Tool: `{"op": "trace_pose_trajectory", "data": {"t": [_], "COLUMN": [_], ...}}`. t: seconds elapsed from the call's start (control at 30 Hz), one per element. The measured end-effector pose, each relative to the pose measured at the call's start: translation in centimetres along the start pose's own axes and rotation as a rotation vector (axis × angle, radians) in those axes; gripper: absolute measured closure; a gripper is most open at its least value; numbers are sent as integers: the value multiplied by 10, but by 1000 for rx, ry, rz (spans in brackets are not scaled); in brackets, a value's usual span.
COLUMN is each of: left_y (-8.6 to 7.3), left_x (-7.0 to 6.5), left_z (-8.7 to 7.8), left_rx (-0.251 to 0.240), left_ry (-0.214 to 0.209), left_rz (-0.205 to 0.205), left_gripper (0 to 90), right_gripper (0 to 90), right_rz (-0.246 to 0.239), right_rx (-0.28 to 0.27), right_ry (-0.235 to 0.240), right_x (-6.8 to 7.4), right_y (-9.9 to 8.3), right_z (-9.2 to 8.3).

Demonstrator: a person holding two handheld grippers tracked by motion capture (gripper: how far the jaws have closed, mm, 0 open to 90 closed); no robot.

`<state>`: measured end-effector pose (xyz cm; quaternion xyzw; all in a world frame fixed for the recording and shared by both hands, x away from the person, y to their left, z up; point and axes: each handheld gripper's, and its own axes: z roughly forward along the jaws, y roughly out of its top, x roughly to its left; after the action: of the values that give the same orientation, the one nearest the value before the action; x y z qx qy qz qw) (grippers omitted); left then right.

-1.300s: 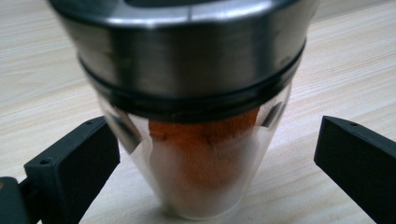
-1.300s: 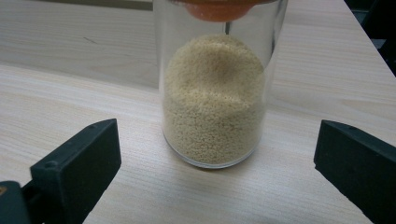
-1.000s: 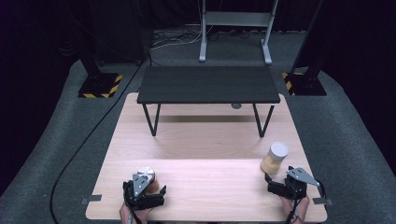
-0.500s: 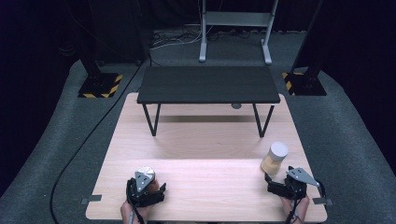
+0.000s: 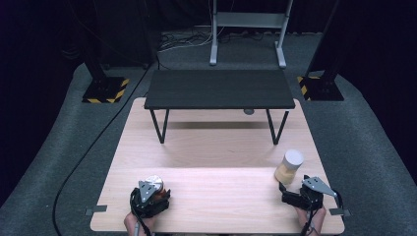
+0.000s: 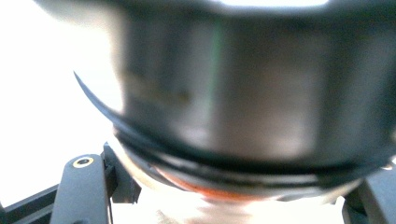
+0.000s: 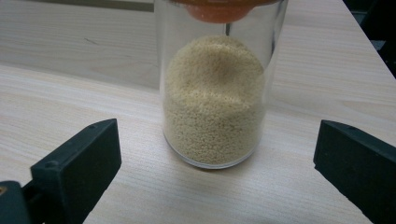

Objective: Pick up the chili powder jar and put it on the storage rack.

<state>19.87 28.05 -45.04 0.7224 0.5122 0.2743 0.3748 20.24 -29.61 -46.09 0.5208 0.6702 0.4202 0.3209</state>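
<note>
Apparently unlabelled, the metal-lidded jar (image 6: pixel 252 93) sits clamped in the left hand-held gripper (image 5: pixel 150 196), whose jaws just closed.

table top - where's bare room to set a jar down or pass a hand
The widest bare patch of the wooden table is its middle, between the black shelf at the far side and the two grippers at the near edge. It is crowded at the near left, where the left gripper grips a metal-lidded jar, and the near right, where the grain jar stands before the open right gripper.
</note>
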Motion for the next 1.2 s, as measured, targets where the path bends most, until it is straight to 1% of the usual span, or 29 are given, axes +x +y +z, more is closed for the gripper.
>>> {"op": "trace_pose_trajectory", "data": {"t": [0.4, 0.53, 0.83, 0.93, 1.1, 1.2], "left_y": [0, 0, -1, 0, -1, -3], "left_x": [2, 2, 4, 6, 6, 8], "left_z": [0, 0, 0, 0, 0, -2], "left_rx": [-1, -2, -6, -3, -6, -16], "left_ry": [-9, -8, -15, -23, -22, -30], "left_rz": [2, 1, 12, 10, 13, 2], "left_gripper": [305, 306, 308, 308, 309, 309], "right_gripper": [0, 0, 0, 0, 0, 0], "right_rz": [3, 9, 6, 8, 7, 6], "right_rx": [-4, -15, -21, -22, -25, -26], "right_ry": [0, 3, 2, 2, 2, 2], "right_x": [0, -1, -1, -1, -1, -1], "right_y": [-1, -3, -4, -4, -5, -5], "right_z": [0, -1, -2, -2, -2, -2]}}
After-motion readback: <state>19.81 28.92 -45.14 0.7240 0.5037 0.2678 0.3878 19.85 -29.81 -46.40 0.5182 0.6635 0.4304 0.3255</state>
